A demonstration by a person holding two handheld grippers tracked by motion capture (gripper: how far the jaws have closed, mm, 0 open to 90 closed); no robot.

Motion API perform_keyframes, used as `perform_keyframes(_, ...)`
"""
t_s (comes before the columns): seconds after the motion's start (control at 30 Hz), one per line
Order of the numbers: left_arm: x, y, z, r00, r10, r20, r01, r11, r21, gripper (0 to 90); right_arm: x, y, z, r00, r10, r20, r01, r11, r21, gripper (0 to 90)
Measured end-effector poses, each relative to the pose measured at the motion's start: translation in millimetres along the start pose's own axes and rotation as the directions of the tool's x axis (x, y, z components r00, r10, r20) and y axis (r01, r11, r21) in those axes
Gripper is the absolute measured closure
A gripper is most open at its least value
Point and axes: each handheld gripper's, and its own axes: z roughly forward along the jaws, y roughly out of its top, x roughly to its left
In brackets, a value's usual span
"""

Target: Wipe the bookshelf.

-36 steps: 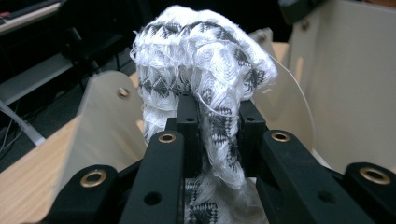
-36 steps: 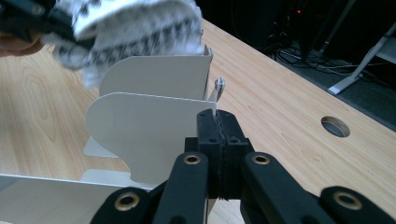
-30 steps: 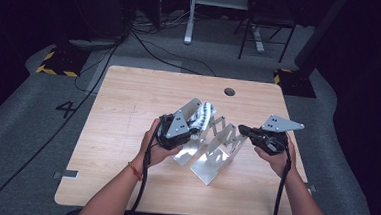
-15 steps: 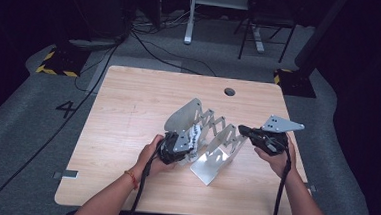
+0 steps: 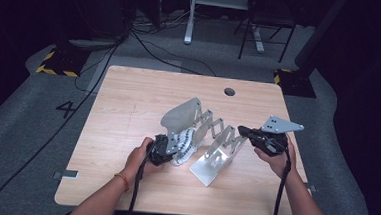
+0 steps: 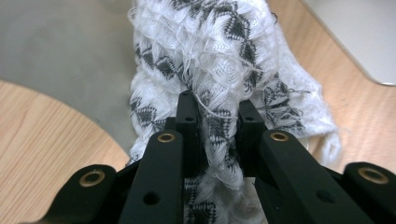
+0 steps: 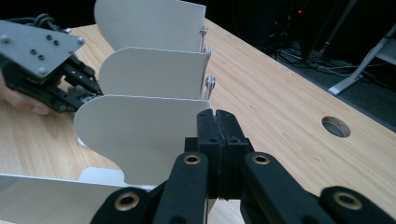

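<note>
The left gripper was clenched on a soft white knitted cloth with a dark grey diamond pattern, a fold of it pinched between the two black jaws. In the high view that gripper sat low at the table, and the cloth lay bunched beside the nearest leaf of a folding rack of thin white metal plates joined by a scissor linkage. The right gripper had its jaws pressed together on the rim of one plate, apparently steadying the rack from its far end.

The cloth looked light, limp and loosely knitted — loose threads stood out from it, so it would likely snag on the plate corners or on the rivets of the linkage if dragged. It would slump wherever it was not supported; a pinch well into a thick fold, as here, seemed safer than one at a frayed edge. The rack looked stiff in each plate but free to concertina, and probably light enough to skid on the smooth wood.

Around them, the pale wooden tabletop offered plenty of bare room to the left and toward the far edge. A round cable hole lay beyond the rack — well apart from it. The near edge was close to the person's forearms, and the right-hand edge stood near the right gripper.
</note>
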Motion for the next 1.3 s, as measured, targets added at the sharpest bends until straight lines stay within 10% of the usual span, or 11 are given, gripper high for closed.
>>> perform_keyframes(0.23,5.1,15.6,-10.0,0.9993,-0.037,-0.001,0.037,0.9938,-0.105,77.0,2.9,1.7,1.2,0.9999,-0.008,-0.010,0.008,1.0000,0.003,89.9)
perform_keyframes(0.5,21.1,40.0,-56.0,0.9882,-0.130,-0.081,0.099,0.9453,-0.311,77.1,2.7,1.3,1.1,0.9999,-0.005,-0.011,0.005,1.0000,0.001,89.9)
perform_keyframes(0.63,26.8,36.1,-65.1,0.9838,-0.155,-0.089,0.118,0.9365,-0.330,77.1,2.7,1.3,1.2,0.9999,-0.005,-0.011,0.005,1.0000,0.000,89.9)
perform_keyframes(0.97,5.2,14.6,-21.4,0.9950,-0.100,0.003,0.100,0.9902,-0.097,77.1,2.7,1.0,1.2,0.9999,-0.006,-0.011,0.006,1.0000,-0.002,89.8)
perform_keyframes(1.1,0.2,8.8,-3.3,0.9933,-0.101,0.056,0.103,0.9943,-0.026,77.0,2.7,0.7,0.9,0.9999,-0.008,-0.012,0.008,1.0000,-0.003,89.8)
perform_keyframes(1.3,-1.9,16.3,8.5,0.9914,-0.103,0.081,0.107,0.9928,-0.054,77.0,2.8,0.5,1.5,0.9999,-0.006,-0.011,0.005,1.0000,-0.008,89.8)
